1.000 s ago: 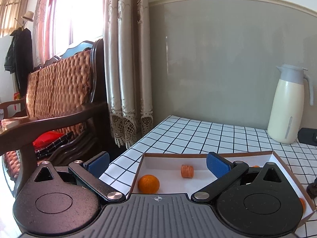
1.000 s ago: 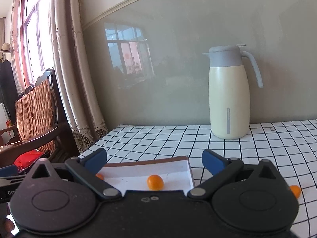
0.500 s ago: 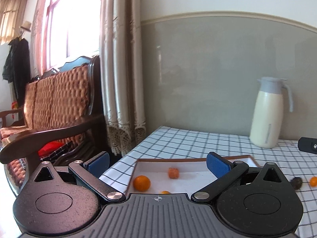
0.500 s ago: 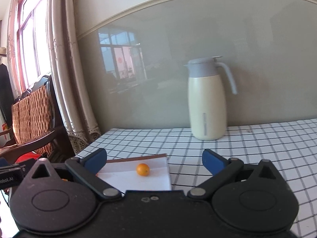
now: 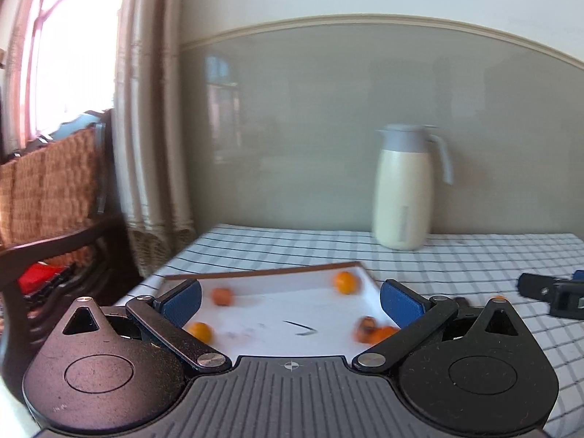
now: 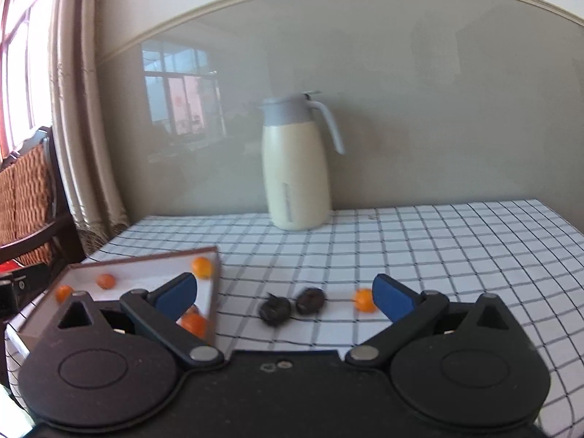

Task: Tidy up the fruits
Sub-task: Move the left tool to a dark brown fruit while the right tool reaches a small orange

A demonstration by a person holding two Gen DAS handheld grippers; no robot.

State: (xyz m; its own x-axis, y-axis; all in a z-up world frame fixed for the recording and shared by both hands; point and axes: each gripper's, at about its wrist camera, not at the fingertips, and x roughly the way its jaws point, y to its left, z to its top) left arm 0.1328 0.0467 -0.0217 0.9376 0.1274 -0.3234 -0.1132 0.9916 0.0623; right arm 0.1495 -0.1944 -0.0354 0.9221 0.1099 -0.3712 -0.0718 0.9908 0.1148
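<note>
A shallow white box with a brown rim (image 5: 277, 273) (image 6: 146, 257) sits at the table's left end and holds several small orange fruits (image 5: 345, 282) (image 6: 202, 266). On the checked cloth to its right lie two dark wrinkled fruits (image 6: 274, 309) (image 6: 310, 301) and one small orange fruit (image 6: 365, 300). My left gripper (image 5: 290, 301) is open and empty over the box. My right gripper (image 6: 284, 294) is open and empty above the dark fruits. The right gripper's black body also shows in the left wrist view (image 5: 551, 292).
A cream thermos jug with a grey lid (image 5: 403, 189) (image 6: 297, 162) stands at the back by the grey wall. A wooden wicker-backed chair (image 5: 47, 197) and a curtain (image 5: 153, 109) are to the left of the table. The table's right edge (image 6: 562, 219) is visible.
Both views have pulled back and swung right. More of the box and several fruits inside it now show. The dark fruits and loose orange fruit have come into the right view.
</note>
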